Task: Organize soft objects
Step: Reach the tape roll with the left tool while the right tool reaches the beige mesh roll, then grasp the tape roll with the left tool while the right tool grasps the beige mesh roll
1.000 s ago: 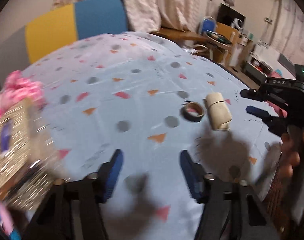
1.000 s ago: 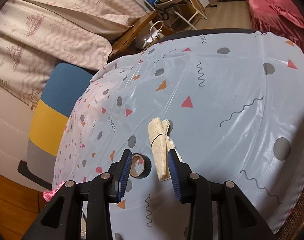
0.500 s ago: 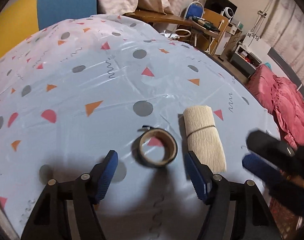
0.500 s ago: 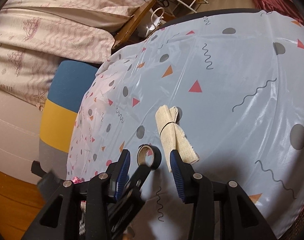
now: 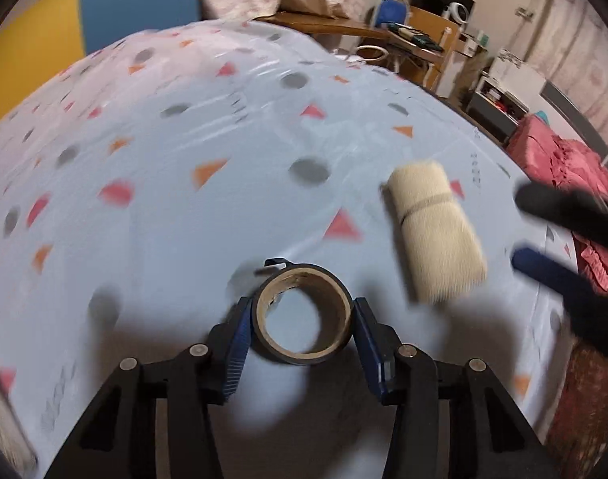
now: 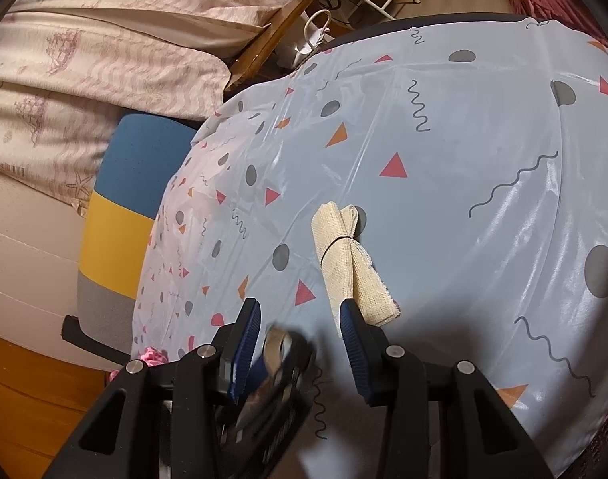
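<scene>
Left claw (image 5: 302, 319) has just been closing; its blue pads now grip the tape roll (image 5: 303, 313) on both sides, near the tabletop's (image 5: 184, 219) edge. Right claw (image 6: 300, 327) hangs released, nothing between the pads. Rolled cream cloth (image 6: 354, 267) lies just beyond its right finger (image 6: 354, 339).

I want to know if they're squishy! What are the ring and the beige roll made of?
The ring looks like a tape roll: a stiff brown cardboard core with dark, smooth tape wound outside, one end lifting. The beige roll looks like soft woven cloth, maybe gauze: a matte, ribbed weave with frayed edges, cinched by a thin band.
</scene>
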{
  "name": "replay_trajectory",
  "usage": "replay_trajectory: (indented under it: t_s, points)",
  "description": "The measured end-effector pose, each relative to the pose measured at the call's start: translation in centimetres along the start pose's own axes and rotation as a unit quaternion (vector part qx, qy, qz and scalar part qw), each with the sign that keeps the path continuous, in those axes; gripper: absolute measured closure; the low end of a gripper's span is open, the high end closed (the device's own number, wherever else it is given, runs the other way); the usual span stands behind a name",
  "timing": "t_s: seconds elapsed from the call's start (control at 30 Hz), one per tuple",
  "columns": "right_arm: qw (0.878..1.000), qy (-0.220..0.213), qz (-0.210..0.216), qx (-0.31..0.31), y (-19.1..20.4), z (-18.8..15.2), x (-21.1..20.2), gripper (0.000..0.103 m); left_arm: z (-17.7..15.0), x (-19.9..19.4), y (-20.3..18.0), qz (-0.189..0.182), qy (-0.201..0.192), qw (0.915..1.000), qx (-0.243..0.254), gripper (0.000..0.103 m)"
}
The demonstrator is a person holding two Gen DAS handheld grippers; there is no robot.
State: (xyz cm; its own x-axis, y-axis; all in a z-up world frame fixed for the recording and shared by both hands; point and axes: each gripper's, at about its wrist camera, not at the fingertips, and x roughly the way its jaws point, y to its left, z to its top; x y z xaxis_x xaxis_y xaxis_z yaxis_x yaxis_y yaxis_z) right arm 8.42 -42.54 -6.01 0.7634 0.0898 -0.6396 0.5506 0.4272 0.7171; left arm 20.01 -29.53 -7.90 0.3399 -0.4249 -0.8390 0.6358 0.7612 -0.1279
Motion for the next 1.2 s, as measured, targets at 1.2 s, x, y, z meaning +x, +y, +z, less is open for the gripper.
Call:
replay_trajectory:
  t_s: [1.2]
  points:
    - [0.871, 0.206, -0.148, -0.421, 9.4, -11.0, 11.2, 0.069, -17.2, -12.3, 8.2, 0.053, -0.054, 0.9908, -0.112, 0.054]
